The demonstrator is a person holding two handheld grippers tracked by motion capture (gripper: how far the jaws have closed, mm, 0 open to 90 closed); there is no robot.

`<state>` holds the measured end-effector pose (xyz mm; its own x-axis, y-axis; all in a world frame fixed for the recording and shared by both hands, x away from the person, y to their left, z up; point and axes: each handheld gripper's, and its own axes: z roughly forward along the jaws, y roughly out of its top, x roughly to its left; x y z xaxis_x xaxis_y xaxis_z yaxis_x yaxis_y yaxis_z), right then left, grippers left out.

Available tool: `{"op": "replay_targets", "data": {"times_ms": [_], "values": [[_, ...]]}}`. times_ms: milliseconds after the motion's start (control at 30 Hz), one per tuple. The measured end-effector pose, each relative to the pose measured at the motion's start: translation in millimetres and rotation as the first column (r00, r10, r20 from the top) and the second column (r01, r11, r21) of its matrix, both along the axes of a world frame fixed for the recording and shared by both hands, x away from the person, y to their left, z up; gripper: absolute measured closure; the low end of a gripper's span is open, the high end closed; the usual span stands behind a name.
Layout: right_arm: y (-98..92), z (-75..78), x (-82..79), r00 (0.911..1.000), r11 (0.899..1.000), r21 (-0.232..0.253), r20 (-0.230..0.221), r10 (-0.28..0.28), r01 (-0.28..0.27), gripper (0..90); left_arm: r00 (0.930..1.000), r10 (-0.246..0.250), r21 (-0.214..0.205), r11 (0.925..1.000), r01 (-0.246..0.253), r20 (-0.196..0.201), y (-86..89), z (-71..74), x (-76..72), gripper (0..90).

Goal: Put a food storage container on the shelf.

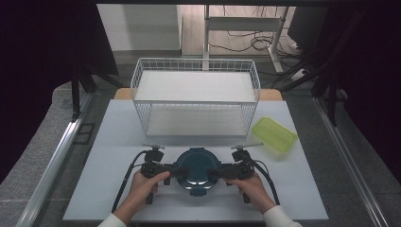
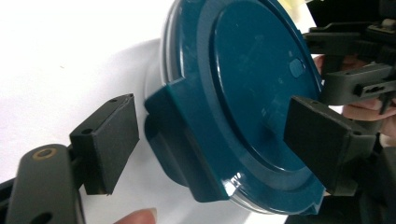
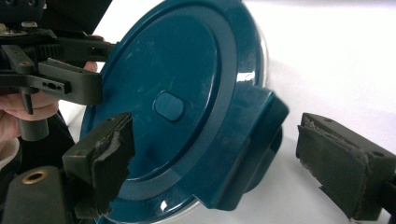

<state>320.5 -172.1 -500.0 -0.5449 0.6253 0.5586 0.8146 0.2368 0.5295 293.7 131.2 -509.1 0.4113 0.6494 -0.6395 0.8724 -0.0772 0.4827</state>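
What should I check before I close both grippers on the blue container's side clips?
1. Left gripper astride its clip, pads apart from it: ok.
2. Right gripper astride its clip: ok.
3. Blue container flat on the table: ok.
4. Lid seated all round: cannot tell.
5. Green lid and wire rack out of the way: ok.

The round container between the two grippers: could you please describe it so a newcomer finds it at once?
On the white table, in front of the wire rack, sits a round container. Its dark teal lid has side clip tabs, unlike the flat yellow-green rectangular lid to its right.
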Motion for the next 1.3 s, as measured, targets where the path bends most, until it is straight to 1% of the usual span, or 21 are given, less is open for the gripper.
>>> {"op": "replay_targets", "data": {"times_ms": [67, 133, 167, 233, 300, 333, 367, 533, 667, 767, 900, 967, 1067, 1200, 1300], "values": [[1.6, -1.8, -0.4, 0.9999, 1.0, -0.002, -0.008, 0.006, -0.006, 12.3, 1.0, -0.003, -0.002, 1.0, 0.003, -0.007, -0.8, -0.9, -0.2, 18.3], [2.2, -3.7, -0.1, 0.9997, 1.0, 0.002, -0.022, 0.004, -0.004, 13.3, 0.9998, -0.003, -0.014, 0.9999, 0.002, -0.019, -1.3, -1.4, -0.4, 18.7], [1.9, -4.4, 0.3, 0.9995, 1.0, 0.013, -0.032, 0.002, -0.002, 14.0, 0.9997, -0.001, -0.017, 0.9999, 0.0, -0.023, -1.5, -1.6, -0.6, 19.0], [1.3, -5.0, 0.8, 0.9987, 1.0, 0.029, -0.05, -0.002, 0.003, 16.7, 0.9987, 0.011, -0.049, 0.9987, -0.014, -0.05, -0.3, -3.8, -1.0, 20.7], [0.9, -5.6, 1.4, 0.9978, 0.999, 0.052, -0.066, 0.006, -0.003, 21.3, 0.9978, 0.022, -0.058, 0.998, -0.026, -0.062, 2.3, -5.1, -0.6, 25.5], [1.1, -6.0, 1.5, 0.9972, 0.998, 0.057, -0.074, 0.008, -0.003, 21.2, 0.9974, 0.027, -0.066, 0.9973, -0.031, -0.067, 3.2, -5.6, -0.4, 26.7], [1.1, -6.5, 1.7, 0.9969, 0.998, 0.059, -0.079, 0.005, -0.001, 21.8, 0.9974, 0.025, -0.066, 0.9974, -0.03, -0.067, 3.2, -5.7, -0.4, 27.5], [-2.3, -8.2, 4.4, 0.9912, 0.995, 0.091, -0.131, -0.021, 0.033, 25.8, 0.9982, 0.022, -0.055, 0.9982, -0.025, -0.057, 0.8, -5.5, -1.3, 25.5], [-1.6, -8.9, 4.8, 0.9897, 0.995, 0.096, -0.141, -0.022, 0.035, 25.3, 0.9978, 0.007, -0.064, 0.9979, -0.012, -0.066, -1.8, -8.0, -0.4, 22.9], [-1.6, -8.8, 4.9, 0.9894, 0.995, 0.095, -0.144, -0.021, 0.035, 25.6, 0.9973, 0.01, -0.066, 0.9977, -0.015, -0.072, -1.8, -7.9, -0.1, 22.8], [-2.5, -8.6, 5.6, 0.987, 0.994, 0.096, -0.158, -0.03, 0.046, 27.3, 0.9963, 0.023, -0.068, 0.9973, -0.029, -0.082, -2.2, -7.6, -0.5, 23.6], [-2.6, -8.3, 5.4, 0.9856, 0.994, 0.095, -0.164, -0.041, 0.057, 28.1, 0.9961, 0.03, -0.069, 0.997, -0.036, -0.082, -2.1, -6.9, -1.6, 24.4], [-3.5, -6.9, 4.2, 0.9838, 0.993, 0.097, -0.172, -0.051, 0.069, 29.5, 0.9973, 0.03, -0.063, 0.9974, -0.034, -0.066, -2.3, -4.1, -4.1, 26.4], [-3.9, -4.3, 1.0, 0.9849, 0.993, 0.092, -0.162, -0.061, 0.077, 30.9, 0.9982, 0.036, -0.056, 0.9977, -0.039, -0.047, -2.9, -0.9, -8.0, 28.0], [-4.9, -2.3, -1.8, 0.9841, 0.991, 0.096, -0.162, -0.073, 0.09, 32.7, 0.9987, 0.042, -0.048, 0.9979, -0.043, -0.031, -3.4, 2.2, -11.9, 29.7]]}}
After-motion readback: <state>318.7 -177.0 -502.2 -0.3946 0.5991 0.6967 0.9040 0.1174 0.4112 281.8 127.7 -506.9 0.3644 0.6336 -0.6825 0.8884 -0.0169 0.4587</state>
